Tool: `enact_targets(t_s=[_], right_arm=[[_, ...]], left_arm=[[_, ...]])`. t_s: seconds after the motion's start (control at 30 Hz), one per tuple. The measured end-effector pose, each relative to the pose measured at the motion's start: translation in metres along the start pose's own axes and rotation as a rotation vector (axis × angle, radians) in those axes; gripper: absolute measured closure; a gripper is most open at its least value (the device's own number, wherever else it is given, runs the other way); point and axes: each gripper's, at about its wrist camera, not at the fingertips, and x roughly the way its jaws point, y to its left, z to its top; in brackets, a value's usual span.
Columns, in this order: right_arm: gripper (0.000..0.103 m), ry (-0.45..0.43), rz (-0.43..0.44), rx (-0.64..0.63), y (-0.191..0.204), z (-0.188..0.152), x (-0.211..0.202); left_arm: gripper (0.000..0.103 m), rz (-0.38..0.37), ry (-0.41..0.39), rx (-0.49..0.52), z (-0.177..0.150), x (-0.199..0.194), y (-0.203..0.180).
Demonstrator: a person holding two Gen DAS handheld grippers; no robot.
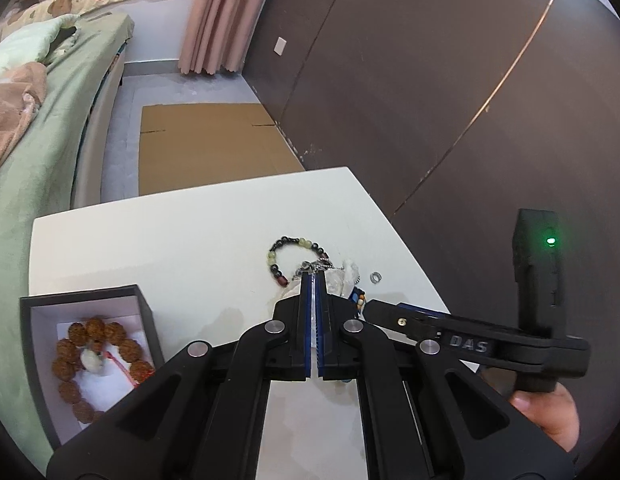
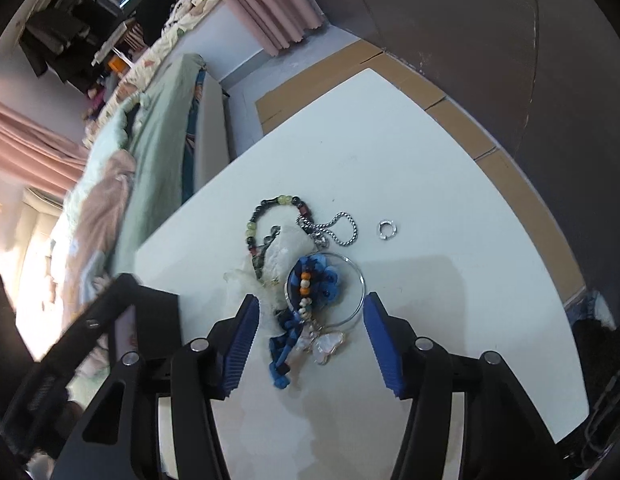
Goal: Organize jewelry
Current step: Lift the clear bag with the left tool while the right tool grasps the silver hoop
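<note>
A pile of jewelry lies on the white table (image 2: 430,184): a green-and-black bead bracelet (image 2: 269,208), a silver chain (image 2: 342,228), a small silver ring (image 2: 385,230), a clear bangle (image 2: 338,280) around a blue beaded piece (image 2: 314,280), and a butterfly pendant (image 2: 326,344). My right gripper (image 2: 310,304) is open, its jaws either side of the bangle and blue piece. My left gripper (image 1: 314,276) is shut with nothing visible between its pads, its tips at the silver chain (image 1: 316,266) beside the bead bracelet (image 1: 285,252). A dark box (image 1: 85,300) at left holds a brown bead bracelet (image 1: 97,360).
The silver ring (image 1: 376,277) lies near the table's right edge. A crumpled clear wrapper (image 2: 281,252) lies in the pile. A bed with green bedding (image 1: 37,140) stands left of the table. Flattened cardboard (image 1: 205,144) lies on the floor beyond it, beside a dark wall (image 1: 430,80).
</note>
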Motion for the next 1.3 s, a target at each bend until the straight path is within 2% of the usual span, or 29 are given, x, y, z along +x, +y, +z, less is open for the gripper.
enact_targets(t_s=[0.03, 0.07, 0.2, 0.27, 0.3, 0.33, 0.4, 0.43, 0.47, 0.63, 0.7, 0.77, 0.93, 1.17, 1.2, 1.23, 1.27, 1.3], right_arm=[[0.031, -0.004, -0.020, -0.009, 0.002, 0.002, 0.002], [0.025, -0.008, -0.028, -0.014, 0.003, 0.003, 0.003], [0.025, -0.005, -0.067, -0.039, 0.006, 0.007, 0.010], [0.032, 0.014, -0.067, -0.039, 0.006, 0.007, 0.015], [0.037, 0.026, -0.065, -0.040, 0.006, 0.006, 0.018], [0.041, 0.038, -0.067, -0.044, 0.006, 0.006, 0.021], [0.042, 0.053, -0.069, -0.053, 0.008, 0.005, 0.026], [0.052, 0.064, -0.073, -0.063, 0.009, 0.005, 0.029], [0.056, 0.075, -0.077, -0.071, 0.010, 0.005, 0.032], [0.059, 0.072, -0.053, -0.035, 0.001, 0.003, 0.027], [0.069, 0.071, -0.040, -0.020, -0.003, 0.002, 0.023], [0.070, 0.065, -0.024, 0.006, -0.011, 0.003, 0.017], [0.086, 0.046, -0.025, 0.053, -0.030, 0.006, 0.008], [0.095, 0.002, -0.007, 0.095, -0.048, 0.013, -0.008], [0.096, -0.002, -0.004, 0.101, -0.051, 0.014, -0.010], [0.097, -0.006, -0.001, 0.104, -0.053, 0.015, -0.012], [0.097, -0.006, 0.000, 0.103, -0.054, 0.016, -0.013], [0.096, -0.004, -0.002, 0.098, -0.054, 0.016, -0.013]], left_arm=[[0.100, 0.000, -0.003, -0.003, 0.001, -0.001, 0.002], [0.100, -0.001, -0.004, -0.005, 0.001, -0.003, 0.003], [0.100, -0.017, 0.047, -0.002, -0.002, 0.006, 0.005], [0.096, -0.017, 0.088, -0.023, -0.006, 0.017, 0.008], [0.084, -0.019, 0.107, -0.033, -0.007, 0.022, 0.010], [0.067, -0.022, 0.118, -0.045, -0.009, 0.026, 0.012], [0.054, -0.018, 0.111, -0.054, -0.010, 0.028, 0.013], [0.054, -0.015, 0.107, -0.054, -0.010, 0.028, 0.013], [0.054, -0.016, 0.107, -0.054, -0.010, 0.028, 0.013], [0.054, -0.008, 0.123, -0.054, -0.013, 0.038, 0.011], [0.054, -0.002, 0.131, -0.050, -0.014, 0.044, 0.009], [0.054, 0.006, 0.140, -0.042, -0.016, 0.050, 0.005], [0.053, 0.035, 0.164, -0.016, -0.022, 0.067, -0.004], [0.054, 0.077, 0.174, 0.009, -0.029, 0.086, -0.010], [0.056, 0.087, 0.176, 0.014, -0.030, 0.088, -0.011], [0.069, 0.096, 0.176, 0.021, -0.031, 0.090, -0.012], [0.072, 0.089, 0.173, 0.021, -0.031, 0.091, -0.012], [0.081, 0.085, 0.169, 0.022, -0.030, 0.091, -0.013]])
